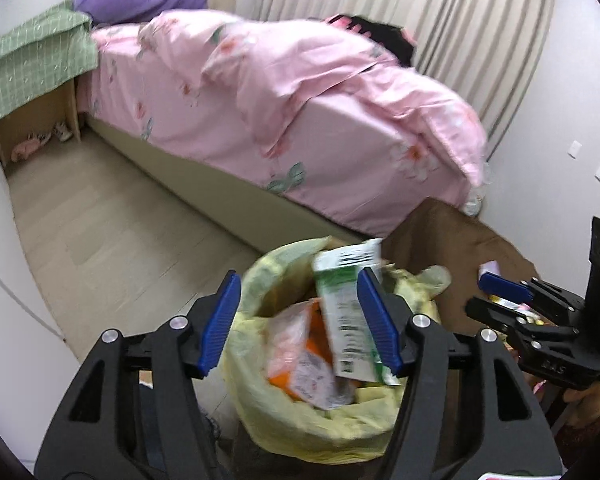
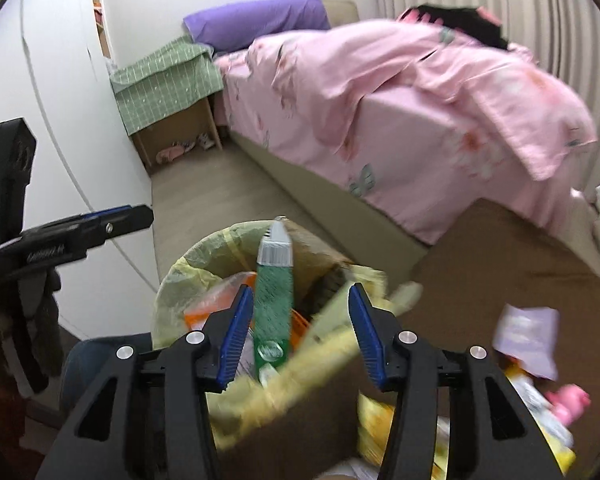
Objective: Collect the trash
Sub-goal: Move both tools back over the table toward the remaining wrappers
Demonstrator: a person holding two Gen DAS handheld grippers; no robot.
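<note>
A bin lined with a yellow bag [image 1: 312,420] stands on the floor below both grippers. It holds an orange packet [image 1: 300,356] and a tilted green and white carton [image 1: 346,320]. My left gripper [image 1: 298,276] is open above the bin; the carton shows beside its right pad and nothing is pressed. My right gripper [image 2: 300,289] is also open over the bin [image 2: 188,276], with the green carton [image 2: 274,304] loose between its fingers. More trash lies on a brown surface [image 2: 500,256]: a purple packet [image 2: 528,336], a yellow wrapper [image 2: 380,428] and a pink item [image 2: 572,400].
A bed with a pink floral cover [image 1: 300,120] runs behind the bin. A nightstand under a green cloth [image 1: 36,64] stands at its head, with shoes beneath. Striped curtains [image 1: 480,20] hang behind, a white wardrobe [image 2: 60,100] is on the left, and bare floor [image 1: 120,232] lies between.
</note>
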